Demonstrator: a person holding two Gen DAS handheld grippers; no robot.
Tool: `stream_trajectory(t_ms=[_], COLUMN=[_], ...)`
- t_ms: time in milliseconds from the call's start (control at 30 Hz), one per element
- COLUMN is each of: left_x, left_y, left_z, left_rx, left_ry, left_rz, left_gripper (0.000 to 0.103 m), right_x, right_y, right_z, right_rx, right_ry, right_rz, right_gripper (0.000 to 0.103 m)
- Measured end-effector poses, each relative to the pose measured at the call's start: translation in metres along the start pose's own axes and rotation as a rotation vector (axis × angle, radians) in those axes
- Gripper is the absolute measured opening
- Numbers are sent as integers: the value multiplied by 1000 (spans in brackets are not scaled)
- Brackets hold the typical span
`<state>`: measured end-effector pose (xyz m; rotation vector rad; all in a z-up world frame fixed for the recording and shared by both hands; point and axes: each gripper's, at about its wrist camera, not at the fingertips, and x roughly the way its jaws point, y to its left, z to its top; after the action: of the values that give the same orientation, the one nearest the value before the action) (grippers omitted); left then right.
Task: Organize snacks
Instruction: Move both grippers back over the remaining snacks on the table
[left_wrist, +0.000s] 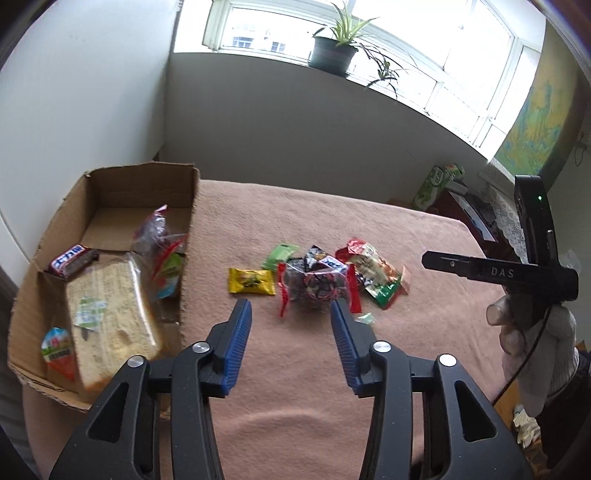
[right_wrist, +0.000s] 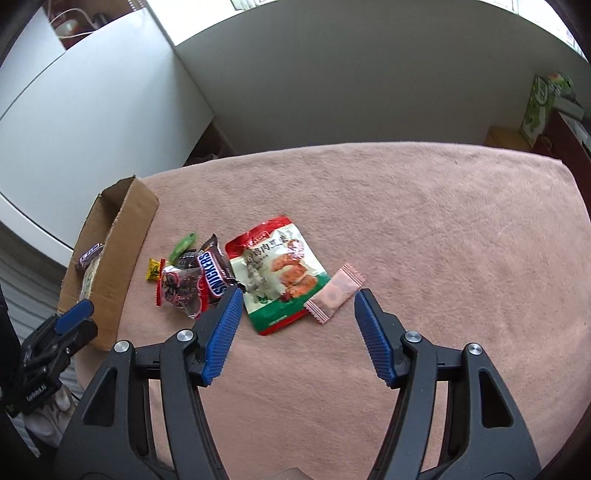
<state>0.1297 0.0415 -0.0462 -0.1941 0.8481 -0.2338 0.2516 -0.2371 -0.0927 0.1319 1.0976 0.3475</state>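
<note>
Potted plant (left_wrist: 334, 51) on windowsill (left_wrist: 280, 68)

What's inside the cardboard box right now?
Inside the cardboard box: a wrapped bread loaf, a chocolate bar, a jelly cup and clear-wrapped snacks. Anything beneath the loaf is hidden.

Table under pink cloth (right_wrist: 424, 221). Cardboard box (left_wrist: 110, 192) at left edge. Loose snack packets mid-table: yellow candy (left_wrist: 252, 281), Snickers bar (right_wrist: 216, 273), red-green pouch (right_wrist: 280, 277), pink wafer packet (right_wrist: 334, 293) rightmost
</note>
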Motion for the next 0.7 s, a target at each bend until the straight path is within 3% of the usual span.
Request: stream_trajectory(t_ms=[167, 200, 433, 567, 700], left_x=[19, 23, 60, 90, 108], left_y=[-11, -13, -20, -18, -9], left_z=[1, 5, 45, 56, 54], left_rx=[-6, -3, 12, -24, -61], left_ry=[33, 33, 61, 130, 179], left_rz=[-5, 7, 9, -30, -12], left_gripper=[50, 50, 50, 50, 49], right_x=[20, 24, 41, 43, 45], right_y=[-20, -23, -31, -30, -29], right_z=[0, 0, 3, 4, 4], right_rx=[62, 70, 104, 100, 91], right_ry=[40, 46, 56, 57, 53], right_rz=[-17, -23, -30, -24, -26], right_gripper=[64, 60, 55, 55, 55])
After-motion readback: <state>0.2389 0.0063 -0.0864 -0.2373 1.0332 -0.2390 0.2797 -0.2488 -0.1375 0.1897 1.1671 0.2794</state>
